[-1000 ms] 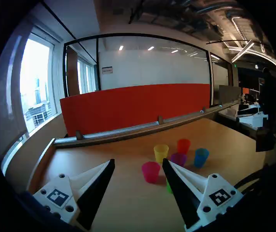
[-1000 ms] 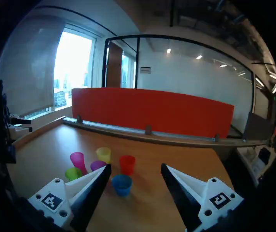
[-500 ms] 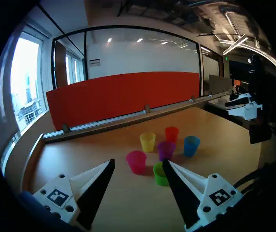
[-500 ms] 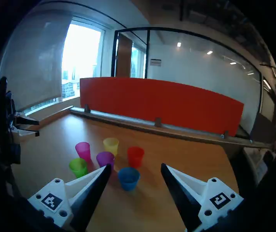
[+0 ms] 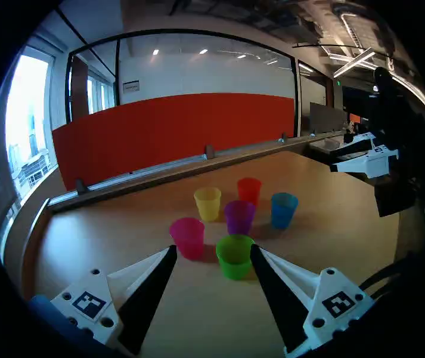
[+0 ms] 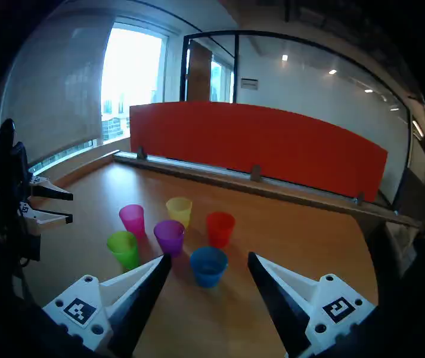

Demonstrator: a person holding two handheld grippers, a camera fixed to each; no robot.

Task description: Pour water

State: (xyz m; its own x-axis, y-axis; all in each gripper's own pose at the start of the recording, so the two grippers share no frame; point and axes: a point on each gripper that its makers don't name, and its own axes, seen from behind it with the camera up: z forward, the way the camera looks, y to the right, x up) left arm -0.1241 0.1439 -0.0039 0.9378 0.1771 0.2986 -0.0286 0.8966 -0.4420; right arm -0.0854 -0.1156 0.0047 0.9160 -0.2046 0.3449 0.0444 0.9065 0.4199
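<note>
- The left gripper's (image 5: 213,247) fingers (image 5: 146,286) are spread wide apart with no grip on any cup; they hang level above the table (image 5: 343,232), pointing forward and slightly down at the cups.
- Just past its tips, from left to right in the left gripper view, stand the pink cup (image 5: 188,237), green cup (image 5: 234,256), yellow cup (image 5: 207,203), purple cup (image 5: 239,216), red cup (image 5: 249,191) and blue cup (image 5: 284,209), all upright in a loose cluster. The green one is nearest, and the right-hand finger partly covers it.
- Whether any cup holds water cannot be told.
- The right gripper (image 6: 209,256) is likewise parted wide and grips no cup. It is aimed at the same cluster, with the blue cup just ahead between its tips.
- In the right gripper view the left gripper shows at the far left edge, held well apart from the cups.
- The table is pale wood, with a metal rail (image 5: 152,173) along its far edge.
- Behind the rail stands a red divider panel (image 5: 176,134). A bright window (image 6: 132,89) lies to the left and a glass wall (image 5: 212,71) rises behind the panel.
</note>
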